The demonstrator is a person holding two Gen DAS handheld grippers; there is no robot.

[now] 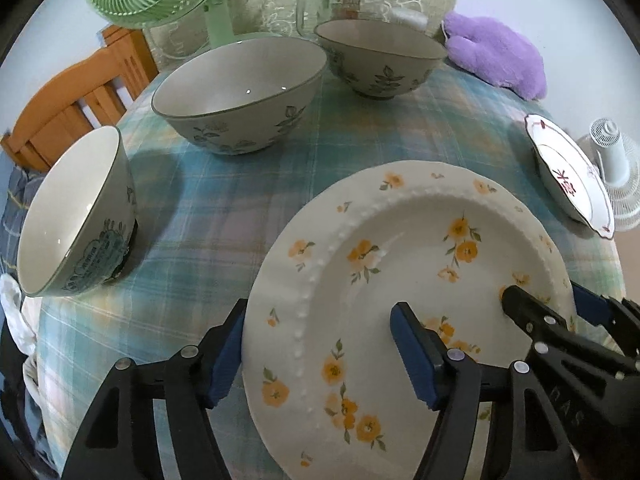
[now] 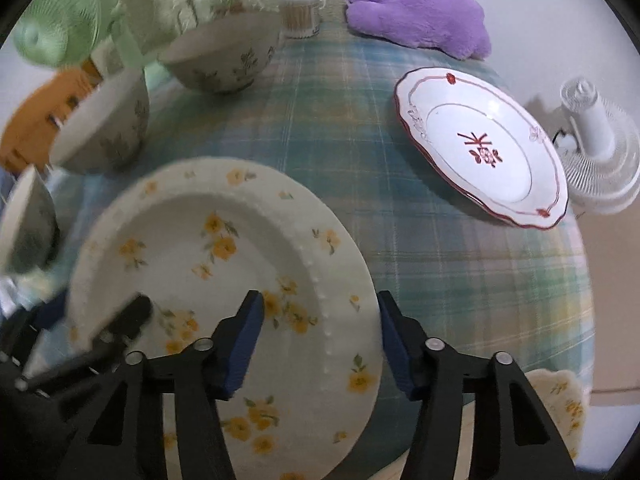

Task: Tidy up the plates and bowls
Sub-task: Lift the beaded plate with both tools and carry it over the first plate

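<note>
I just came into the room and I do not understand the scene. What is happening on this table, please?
A person is sorting dishes with two hand-held claws. Both claws straddle the rim of the yellow-flowered plate, the left claw on one side and the right claw on the opposite side, with one finger over the plate and one outside it. Neither looks closed on it yet. Three bowls, the small bowl, the large bowl and the far bowl, and the red-trimmed plate stand apart on the checked tablecloth.
</note>
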